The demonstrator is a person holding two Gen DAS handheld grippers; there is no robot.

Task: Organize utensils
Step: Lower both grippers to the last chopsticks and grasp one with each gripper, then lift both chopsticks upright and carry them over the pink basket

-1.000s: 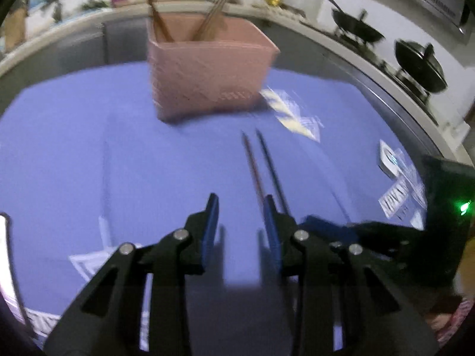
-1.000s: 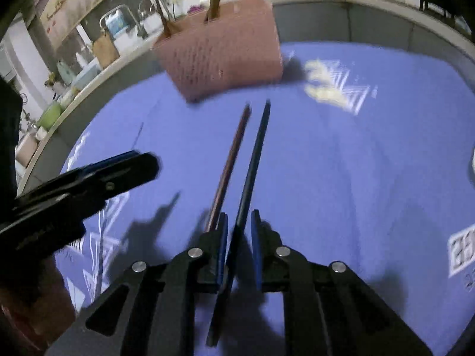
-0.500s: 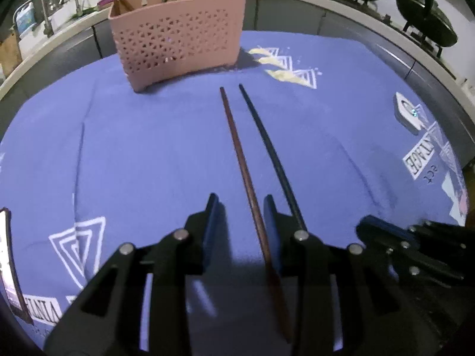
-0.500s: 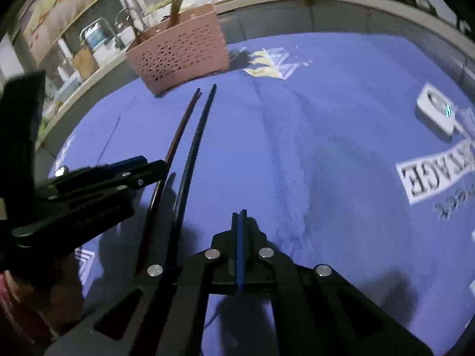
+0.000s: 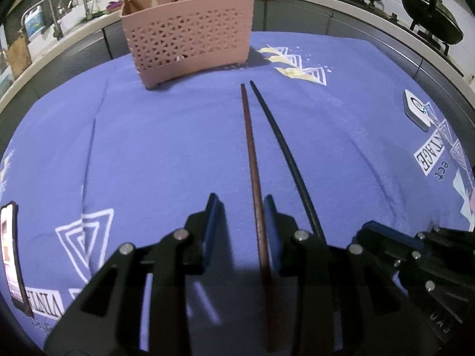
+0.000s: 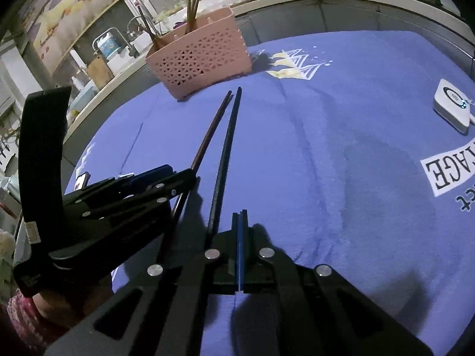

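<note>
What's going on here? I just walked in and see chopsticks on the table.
A person is sorting utensils with two handheld grippers. The left gripper is open around the brown chopstick lying on the blue cloth. The right gripper is shut and empty beside the black chopstick. The pink basket already holds others.

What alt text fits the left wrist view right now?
The left claw hangs open over a blue cloth, a brown chopstick between its fingers; a black chopstick lies alongside. Behind stands a pink basket holding utensils.
</note>
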